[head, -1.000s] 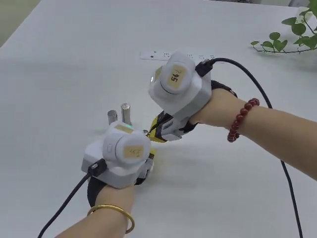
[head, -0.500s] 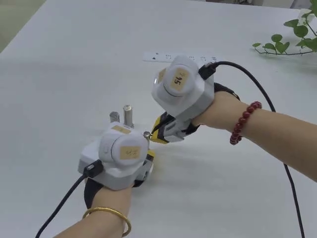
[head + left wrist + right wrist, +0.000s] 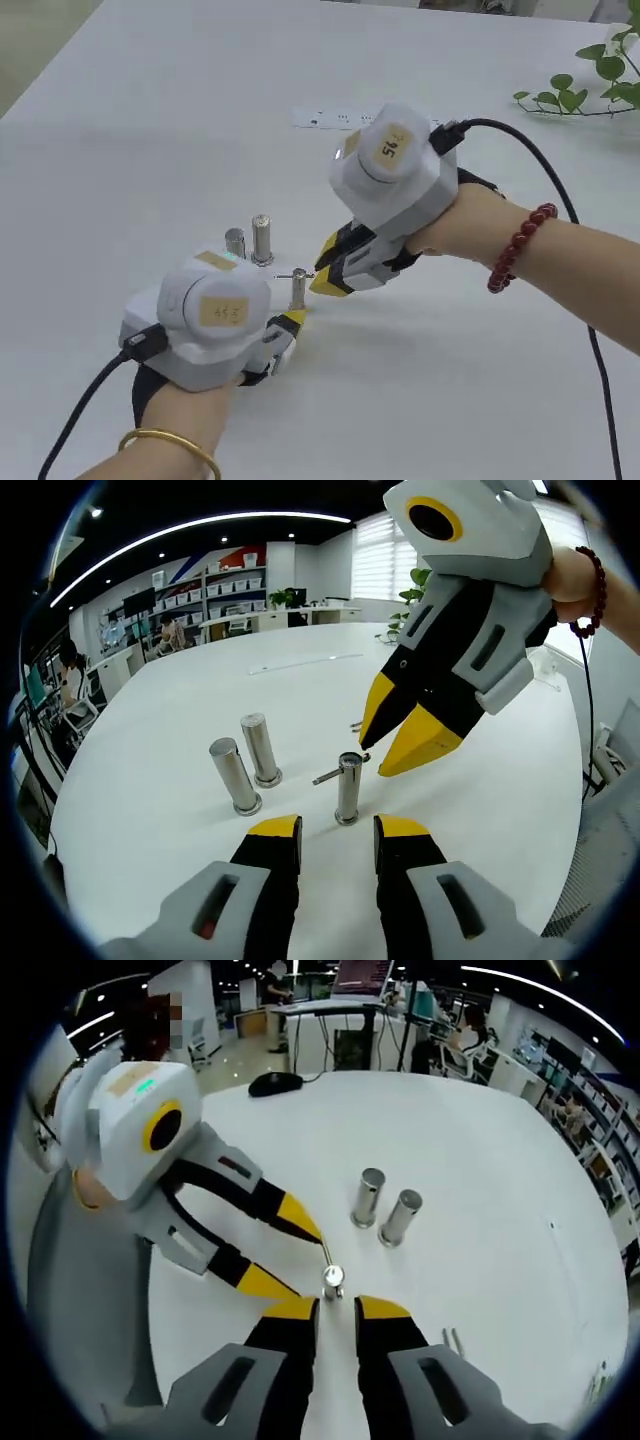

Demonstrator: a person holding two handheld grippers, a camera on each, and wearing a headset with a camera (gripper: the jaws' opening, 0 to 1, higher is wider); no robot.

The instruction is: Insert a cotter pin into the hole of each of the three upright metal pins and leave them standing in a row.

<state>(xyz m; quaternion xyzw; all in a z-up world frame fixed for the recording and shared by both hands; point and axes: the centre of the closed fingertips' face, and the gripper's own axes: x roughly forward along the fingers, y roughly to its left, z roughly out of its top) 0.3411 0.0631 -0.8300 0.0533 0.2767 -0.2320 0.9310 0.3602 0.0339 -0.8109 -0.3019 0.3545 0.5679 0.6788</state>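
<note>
Found the left gripper (image 3: 338,832) low over the tabletop (image 3: 150,150), jaws parted by a clear gap and clamped on nothing. Located the nearest metal pin (image 3: 347,788) at 12 o'clock of that gap, upright, just beyond the yellow tips; cannot tell whether it touches them. Noted a cotter pin (image 3: 326,776) poking sideways out of it near the top, toward 9 o'clock in the left gripper view, with a short stub on the opposite side.

Found the right gripper (image 3: 337,1308) tilted down from 2 o'clock of that same pin in the head view, jaws parted by a narrower gap, gripping nothing. Saw, in the right gripper view, the pin's top at 12 o'clock of the tips, just beyond them and apart.

Counted three metal pins, all upright on the tabletop. Besides the one with the cotter pin, located the first bare pin (image 3: 262,240) and, just beside it at its 9 o'clock, the second bare pin (image 3: 235,243). Placed both at 10 o'clock of the nearest one in the head view, near but apart from it.

Counted one cotter pin seated. Counted two thin metal pieces (image 3: 452,1341) lying flat at 4 o'clock of the right gripper's tips in its own view, too small to name. Counted one power strip (image 3: 340,118) at 12 o'clock up the tabletop and one leafy plant (image 3: 590,75) at 2 o'clock. Noted a red bead bracelet (image 3: 520,245) behind the right gripper and a gold bangle (image 3: 170,445) behind the left.
</note>
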